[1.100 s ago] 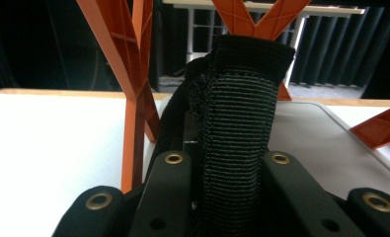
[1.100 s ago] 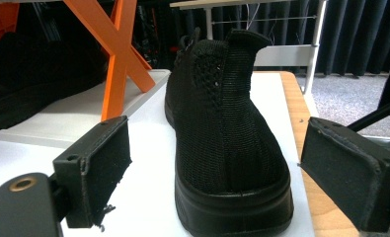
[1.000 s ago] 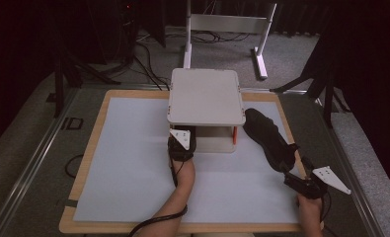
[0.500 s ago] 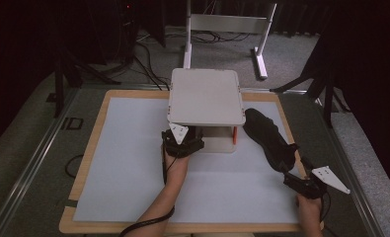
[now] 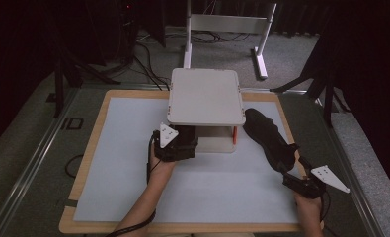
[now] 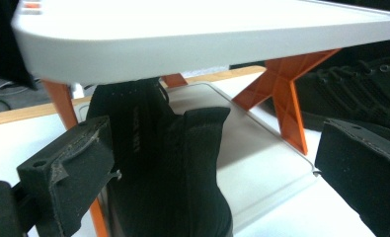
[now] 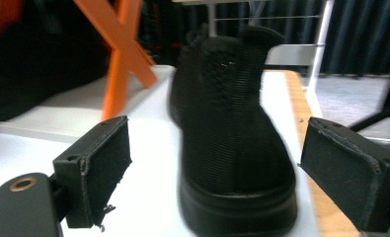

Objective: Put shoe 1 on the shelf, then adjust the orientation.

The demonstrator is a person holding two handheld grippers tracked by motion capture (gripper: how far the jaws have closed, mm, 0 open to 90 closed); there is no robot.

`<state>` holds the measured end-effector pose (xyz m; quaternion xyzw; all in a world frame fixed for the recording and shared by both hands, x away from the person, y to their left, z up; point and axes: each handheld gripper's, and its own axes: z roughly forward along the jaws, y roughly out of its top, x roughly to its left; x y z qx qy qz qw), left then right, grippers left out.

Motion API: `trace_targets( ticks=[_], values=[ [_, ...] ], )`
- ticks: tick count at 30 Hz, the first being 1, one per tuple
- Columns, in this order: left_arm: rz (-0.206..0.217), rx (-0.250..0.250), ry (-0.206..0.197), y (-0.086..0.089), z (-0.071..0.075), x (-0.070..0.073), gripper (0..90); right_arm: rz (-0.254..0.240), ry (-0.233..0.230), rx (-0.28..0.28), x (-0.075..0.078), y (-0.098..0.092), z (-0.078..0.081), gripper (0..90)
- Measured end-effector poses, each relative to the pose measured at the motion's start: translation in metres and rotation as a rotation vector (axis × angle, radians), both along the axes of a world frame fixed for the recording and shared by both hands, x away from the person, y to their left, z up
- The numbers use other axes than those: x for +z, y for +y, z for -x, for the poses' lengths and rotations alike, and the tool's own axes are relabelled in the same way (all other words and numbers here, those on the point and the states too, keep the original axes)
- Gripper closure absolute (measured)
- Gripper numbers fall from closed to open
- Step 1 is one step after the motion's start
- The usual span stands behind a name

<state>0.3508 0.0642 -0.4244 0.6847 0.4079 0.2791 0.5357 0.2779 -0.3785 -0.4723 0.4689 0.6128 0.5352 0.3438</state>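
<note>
Two black shoes are in play on the white mat. One shoe (image 6: 168, 163) sits on the low shelf of a small rack (image 5: 206, 96) with a pale top and orange legs (image 6: 281, 94), which stands near the far edge of the mat, about in the middle. The left gripper (image 5: 175, 144) is right at the near side of that rack. Its jaws have just been opening, and now they stand wide apart with the shoe's heel between them, not pressing on it, so the shoe is let go. The other shoe (image 5: 270, 138) lies on the mat just beside the right side of the rack. Its long way runs slanted, with the toe toward the far edge and the heel toward the near right corner. The right gripper (image 5: 301, 183) waits close to that heel, and the heel points straight at it. Its jaws are wide apart too, one on each side of the heel, and they grip nothing. It looks like they do not touch the shoe, though the close view is a bit blurry. The right hand is much nearer to this shoe, so it is likely the one to close on the heel and lift it toward the rack.
</note>
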Motion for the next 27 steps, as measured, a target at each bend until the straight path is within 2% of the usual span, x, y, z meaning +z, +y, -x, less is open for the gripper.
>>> trace_targets(
  ticks=[1, 3, 7, 8, 9, 10, 11, 12, 13, 14, 16, 18, 19, 21, 23, 24, 25, 26, 27],
  values=[
    [0.005, -0.02, -0.013, 0.01, 0.003, -0.002, 2.1, -0.002, 0.002, 0.003, 0.0, 0.001, 0.0, 11.3],
    [-0.008, -0.015, -0.011, 0.015, 0.004, -0.002, 2.1, 0.002, 0.01, 0.016, 0.0, 0.001, 0.0, 11.3],
    [-0.004, -0.026, -0.036, 0.04, 0.012, -0.007, 2.1, 0.025, 0.007, -0.002, 0.001, 0.004, 0.001, 11.4],
    [0.0, -0.017, -0.038, 0.055, 0.016, -0.013, 2.1, 0.02, 0.023, 0.023, 0.001, 0.003, 0.0, 15.2],
    [0.006, -0.019, -0.04, 0.063, 0.017, -0.015, 2.1, 0.011, 0.031, 0.034, 0.001, 0.002, 0.0, 14.7],
    [0.01, -0.022, -0.04, 0.071, 0.019, -0.018, 2.1, 0.01, 0.029, 0.033, 0.001, 0.002, 0.0, 14.7],
    [0.01, -0.022, -0.04, 0.071, 0.019, -0.018, 2.1, 0.01, 0.029, 0.033, 0.001, 0.002, 0.0, 14.7],
    [-0.002, -0.015, -0.058, 0.088, 0.023, -0.022, 2.0, 0.002, 0.033, 0.032, 0.002, 0.0, 0.0, 14.4],
    [-0.002, -0.015, -0.058, 0.088, 0.023, -0.022, 2.1, 0.002, 0.033, 0.032, 0.002, 0.0, 0.0, 14.4],
    [-0.004, 0.0, -0.063, 0.103, 0.027, -0.026, 2.1, -0.013, 0.041, 0.04, 0.003, -0.003, 0.0, 15.6],
    [0.006, 0.003, -0.075, 0.116, 0.031, -0.03, 2.1, -0.005, 0.056, 0.05, 0.004, -0.005, 0.0, 16.2],
    [-0.006, 0.008, -0.076, 0.121, 0.032, -0.032, 2.0, -0.01, 0.066, 0.053, 0.005, -0.006, -0.001, 16.2],
    [-0.01, 0.007, -0.072, 0.13, 0.035, -0.036, 2.1, 0.0, 0.094, 0.069, 0.009, -0.009, -0.003, 16.3],
    [-0.016, 0.005, -0.067, 0.138, 0.038, -0.039, 2.1, 0.011, 0.113, 0.097, 0.014, -0.012, -0.006, 17.3],
    [-0.015, 0.007, -0.073, 0.141, 0.04, -0.041, 2.1, 0.014, 0.112, 0.101, 0.017, -0.013, -0.006, 17.8],
    [-0.017, 0.003, -0.078, 0.144, 0.042, -0.044, 2.1, 0.005, 0.124, 0.128, 0.021, -0.015, -0.008, 19.8],
    [-0.017, 0.003, -0.078, 0.144, 0.042, -0.044, 2.1, 0.005, 0.124, 0.128, 0.021, -0.015, -0.008, 19.8],
    [-0.004, -0.005, -0.079, 0.15, 0.046, -0.049, 2.1, 0.018, 0.152, 0.158, 0.031, -0.018, -0.014, 20.2],
    [-0.003, -0.006, -0.077, 0.151, 0.047, -0.05, 2.1, 0.027, 0.163, 0.165, 0.035, -0.019, -0.017, 20.2]
  ],
)
